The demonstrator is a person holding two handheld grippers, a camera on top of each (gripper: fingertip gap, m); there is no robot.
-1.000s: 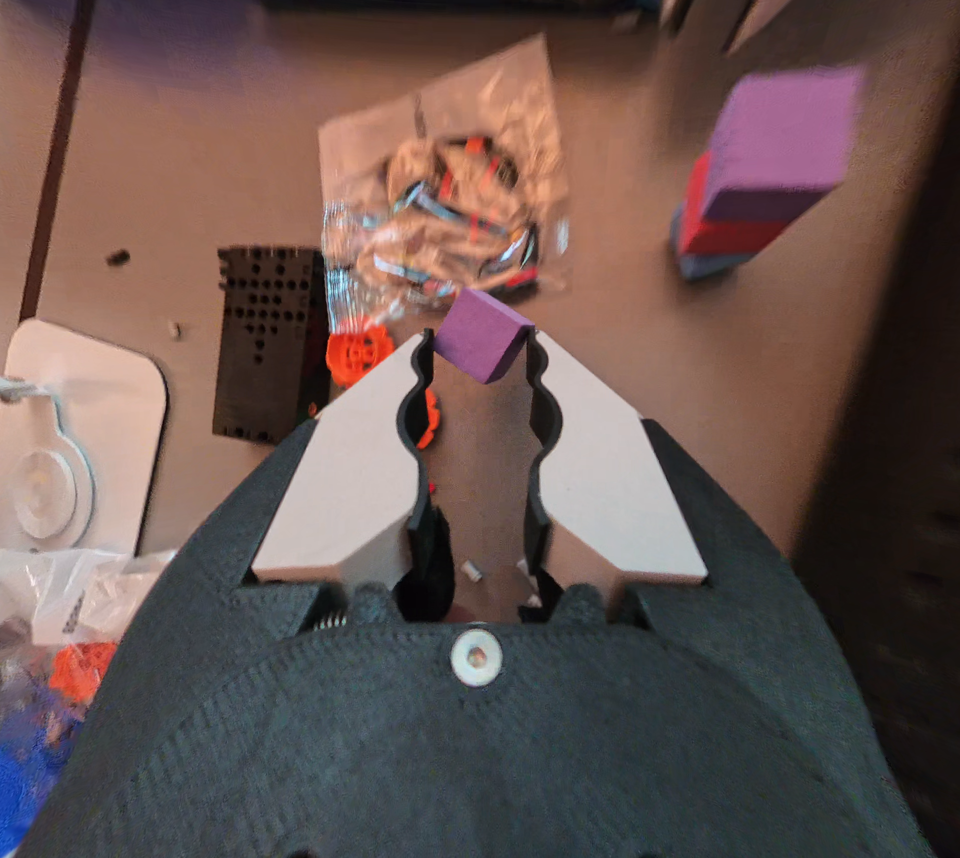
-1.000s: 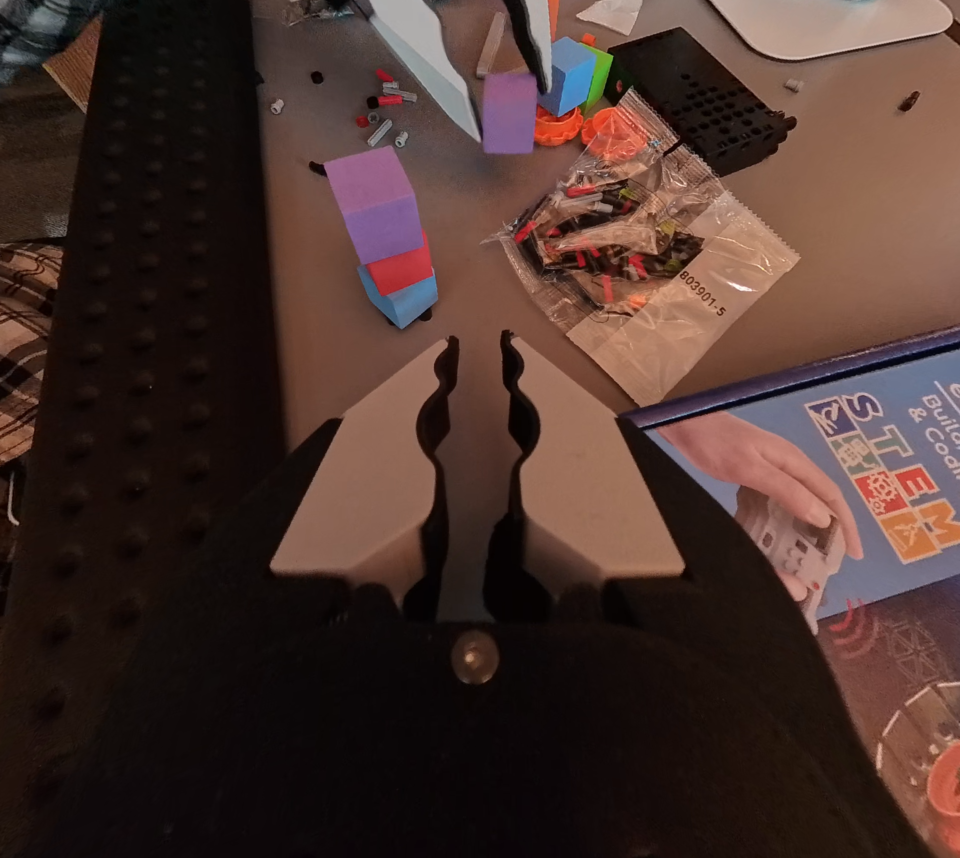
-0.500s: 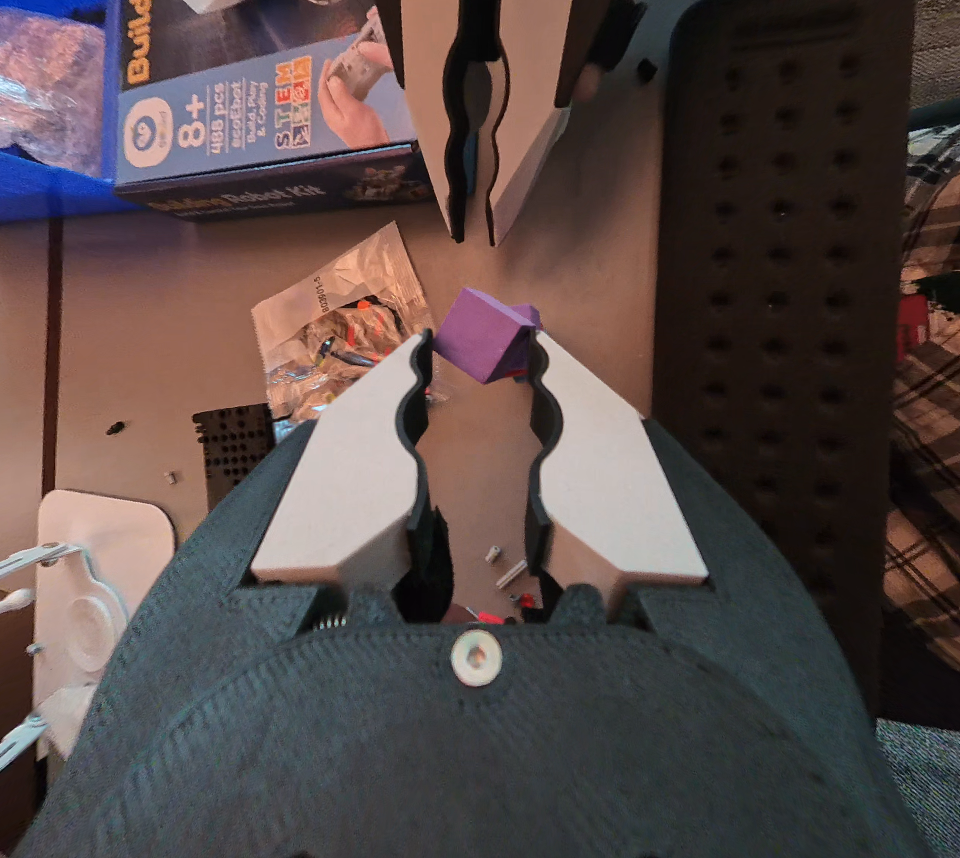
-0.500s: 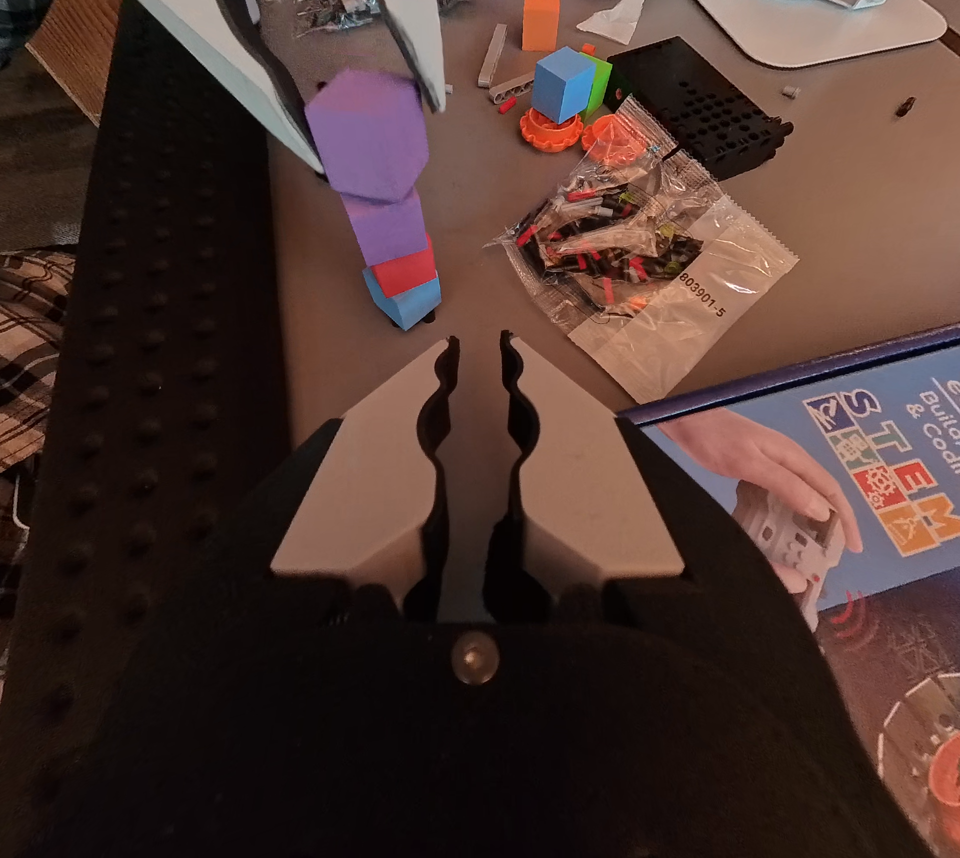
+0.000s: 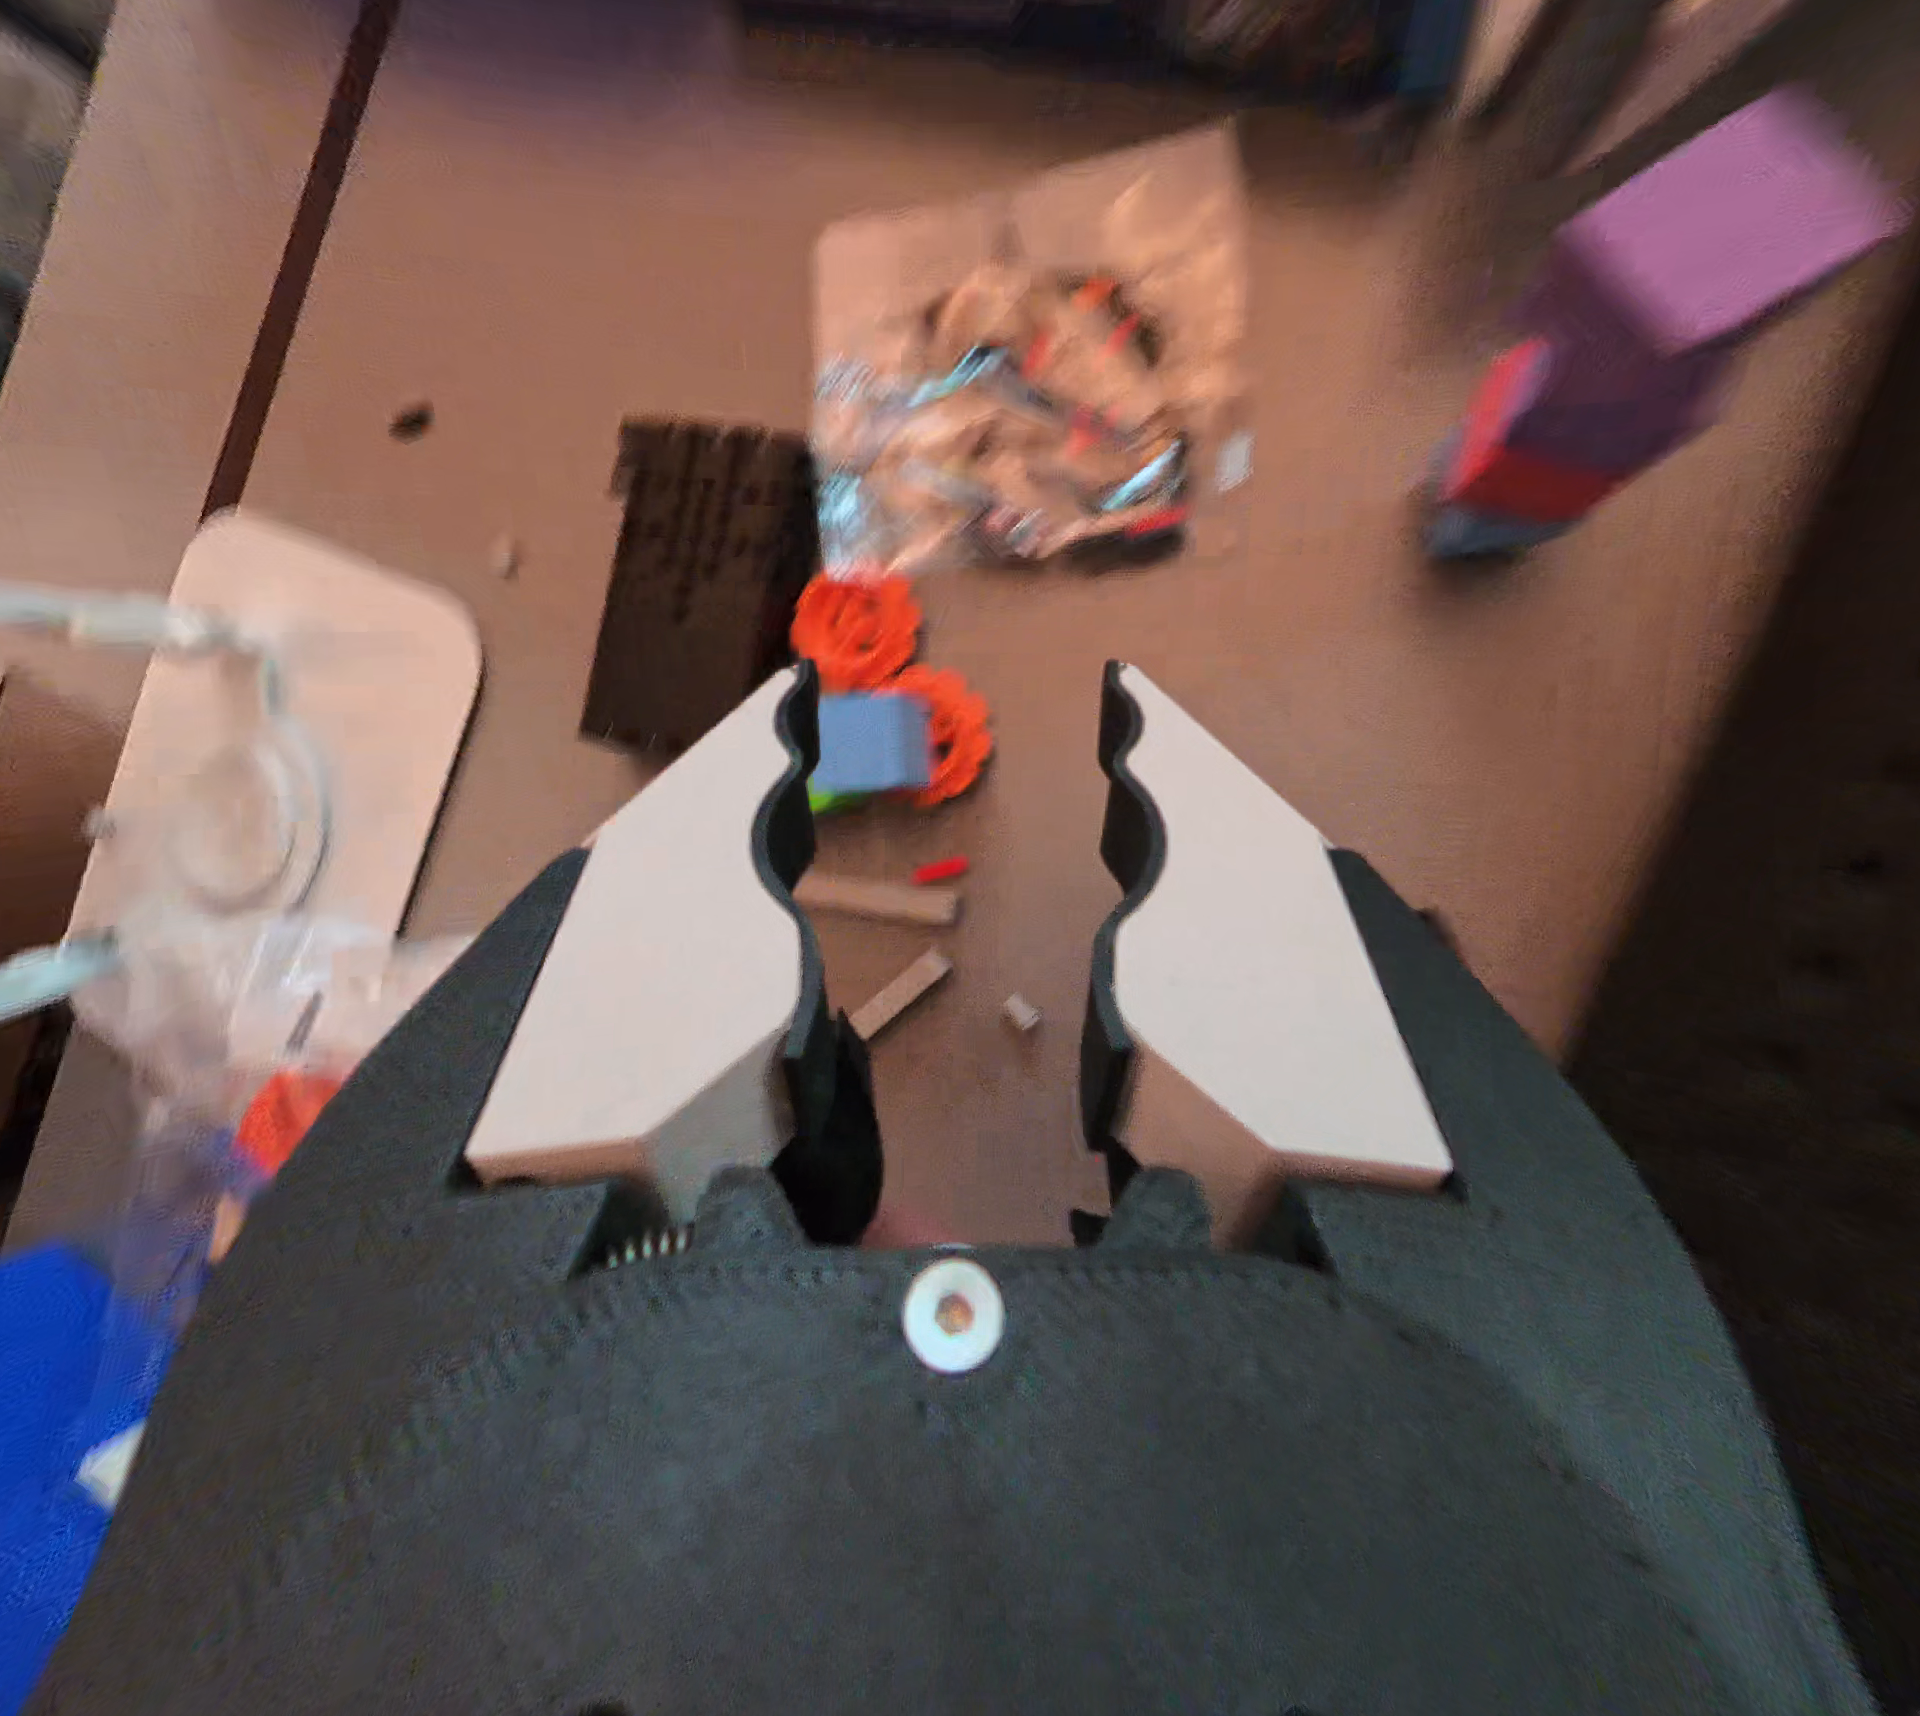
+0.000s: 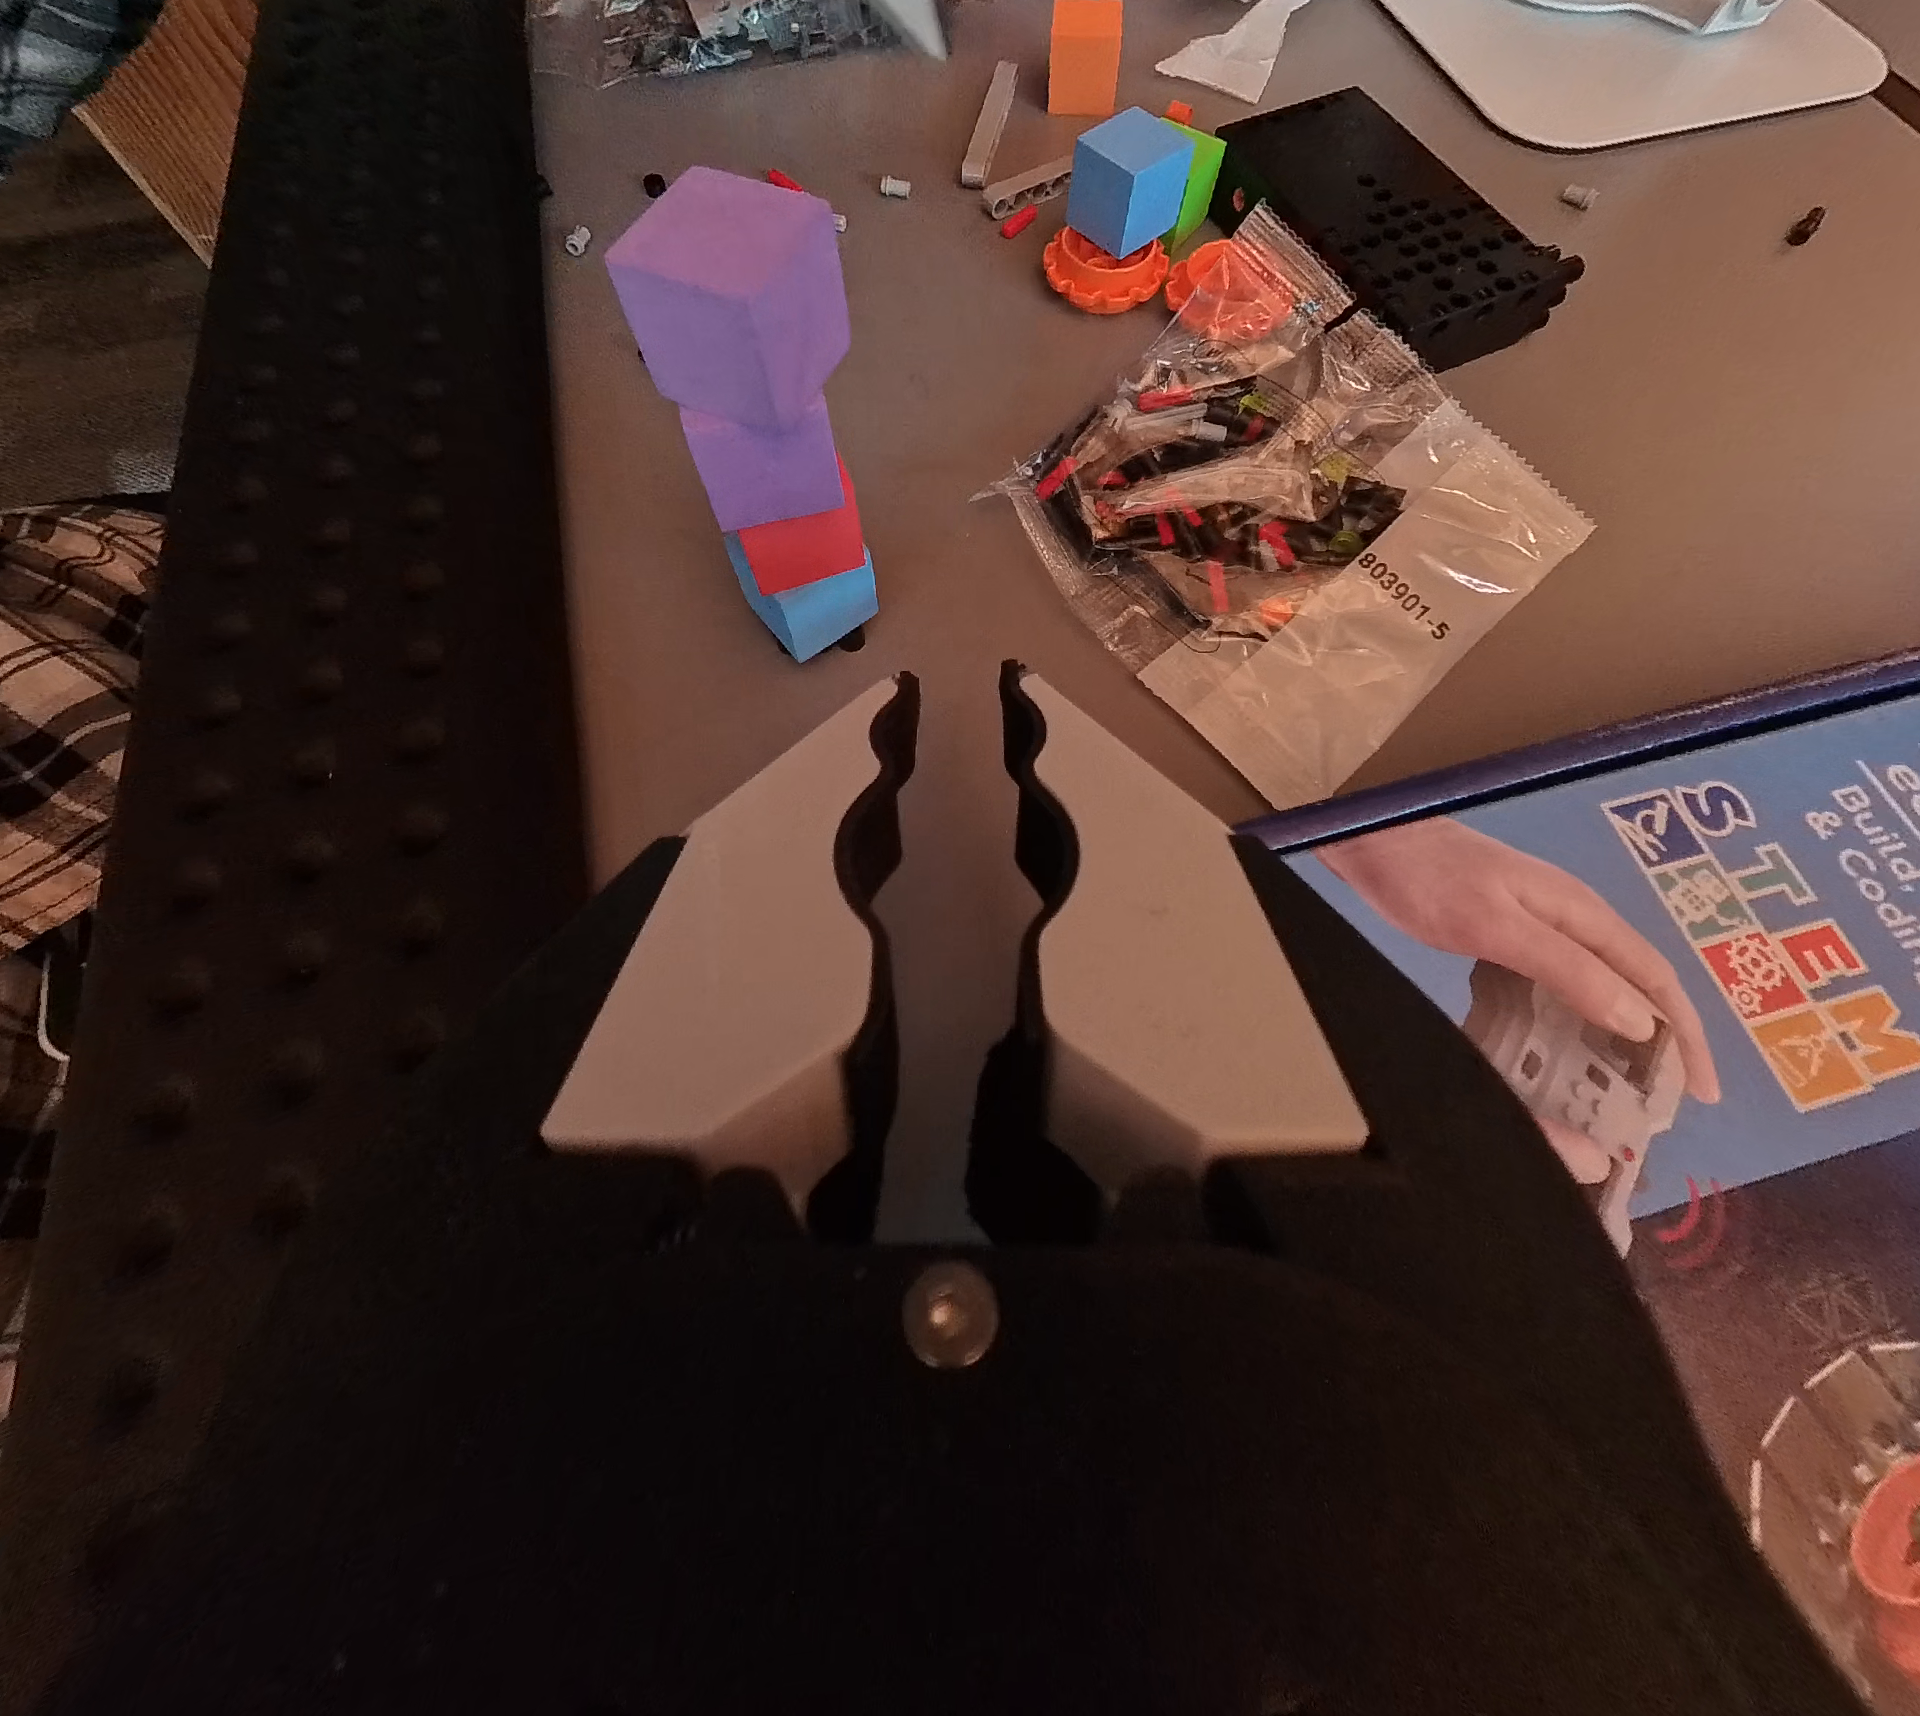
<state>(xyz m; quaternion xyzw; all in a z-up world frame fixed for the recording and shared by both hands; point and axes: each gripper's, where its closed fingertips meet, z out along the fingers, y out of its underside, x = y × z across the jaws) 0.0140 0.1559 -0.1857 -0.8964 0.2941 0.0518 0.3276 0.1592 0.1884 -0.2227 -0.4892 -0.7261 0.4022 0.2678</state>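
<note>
Bag (image 6: 1283, 523) w/ small parts, both grippers empty.

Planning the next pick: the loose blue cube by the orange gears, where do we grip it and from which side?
Judging from the right wrist view, take the blue cube from above across its two free side faces. It sits tilted on an orange gear with a green block tight against its far side, so a side approach there looks blocked. Match the tilt.
</note>
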